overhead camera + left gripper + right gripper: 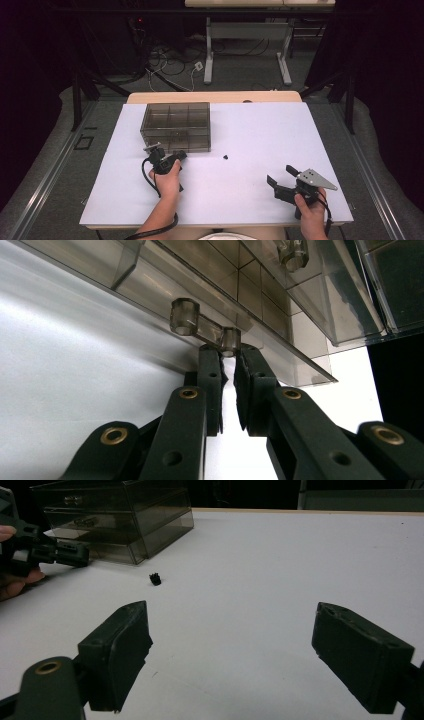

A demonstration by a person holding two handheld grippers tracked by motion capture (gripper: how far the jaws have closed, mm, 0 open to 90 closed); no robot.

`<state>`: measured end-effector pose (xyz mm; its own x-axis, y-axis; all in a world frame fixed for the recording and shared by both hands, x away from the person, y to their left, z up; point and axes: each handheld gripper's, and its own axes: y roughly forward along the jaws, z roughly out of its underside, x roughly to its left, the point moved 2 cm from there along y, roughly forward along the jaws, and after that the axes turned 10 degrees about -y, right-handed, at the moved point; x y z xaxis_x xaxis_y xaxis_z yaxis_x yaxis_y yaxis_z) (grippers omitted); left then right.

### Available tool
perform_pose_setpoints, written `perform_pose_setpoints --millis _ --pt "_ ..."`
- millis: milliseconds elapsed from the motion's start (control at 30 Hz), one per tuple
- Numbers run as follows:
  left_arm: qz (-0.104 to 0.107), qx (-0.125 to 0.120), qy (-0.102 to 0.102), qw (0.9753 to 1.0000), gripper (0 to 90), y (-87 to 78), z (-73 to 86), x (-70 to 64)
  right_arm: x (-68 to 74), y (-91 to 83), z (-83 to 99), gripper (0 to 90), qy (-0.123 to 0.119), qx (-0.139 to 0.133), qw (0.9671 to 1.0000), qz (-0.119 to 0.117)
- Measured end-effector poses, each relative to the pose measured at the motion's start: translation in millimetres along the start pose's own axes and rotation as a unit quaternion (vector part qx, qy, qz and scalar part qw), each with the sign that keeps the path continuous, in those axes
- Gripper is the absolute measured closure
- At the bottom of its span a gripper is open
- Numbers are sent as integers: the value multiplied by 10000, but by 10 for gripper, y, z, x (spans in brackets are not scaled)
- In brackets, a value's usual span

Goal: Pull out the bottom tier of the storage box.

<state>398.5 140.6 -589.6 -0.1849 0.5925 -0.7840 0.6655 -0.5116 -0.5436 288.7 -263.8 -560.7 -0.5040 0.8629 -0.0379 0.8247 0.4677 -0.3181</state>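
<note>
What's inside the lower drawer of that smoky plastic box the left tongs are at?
Through the lower drawer walls only divider partitions show; no contents are visible, though the tint hides the far cells. The left tongs pinch its handle.

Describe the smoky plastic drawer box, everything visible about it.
The drawer box is see-through smoky grey plastic, squat and rectangular, with dividers showing through its top. The right gripper view shows stacked drawers, each with a clear bar handle. It stands upright at the far left of the white table, drawers facing the person. The left gripper is closed on the lower handle. A small black piece lies apart, to its right.
</note>
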Motion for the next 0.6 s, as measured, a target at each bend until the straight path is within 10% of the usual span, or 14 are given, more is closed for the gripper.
perform_pose_setpoints --millis 600 --pt "18 34 3 10000 820 -28 29 9 4 9 2 151 21 -17 10000 -21"
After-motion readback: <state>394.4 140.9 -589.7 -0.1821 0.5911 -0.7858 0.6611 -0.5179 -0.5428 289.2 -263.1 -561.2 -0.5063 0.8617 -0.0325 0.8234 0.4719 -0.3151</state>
